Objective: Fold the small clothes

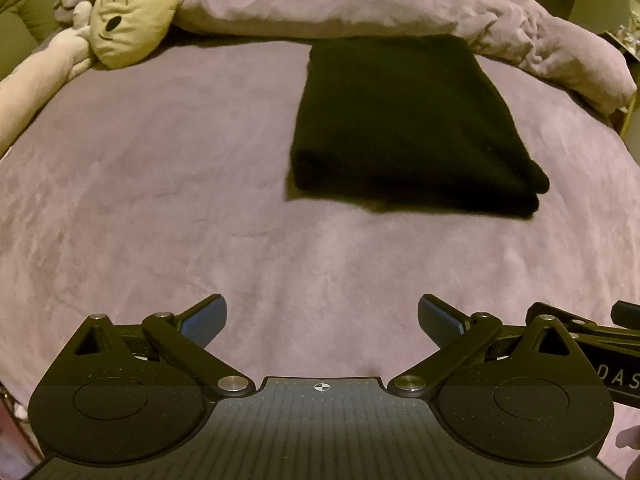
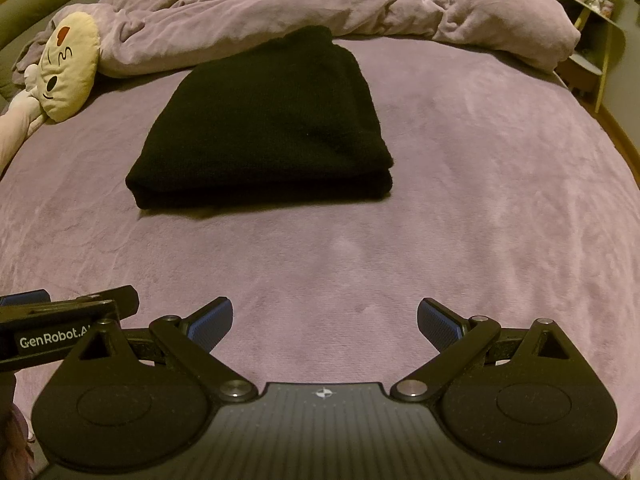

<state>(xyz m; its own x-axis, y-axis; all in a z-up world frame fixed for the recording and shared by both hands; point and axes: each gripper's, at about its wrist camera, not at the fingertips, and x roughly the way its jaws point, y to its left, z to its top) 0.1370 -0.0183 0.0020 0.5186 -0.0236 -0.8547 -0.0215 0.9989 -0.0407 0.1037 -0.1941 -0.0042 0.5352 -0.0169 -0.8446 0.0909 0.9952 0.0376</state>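
Observation:
A black garment (image 1: 404, 120) lies folded into a thick rectangle on the purple bed cover (image 1: 160, 200); it also shows in the right wrist view (image 2: 272, 128). My left gripper (image 1: 322, 316) is open and empty, held above the cover well short of the garment's near edge. My right gripper (image 2: 325, 318) is open and empty too, beside the left one and equally short of the garment. Part of the right gripper shows at the right edge of the left wrist view (image 1: 600, 328), and part of the left gripper at the left edge of the right wrist view (image 2: 60, 320).
A crumpled purple duvet (image 2: 340, 4) is bunched along the far side of the bed. A yellow plush face pillow (image 1: 132, 12) with a pale plush body lies at the far left. A small shelf (image 2: 596, 36) stands off the bed's right side.

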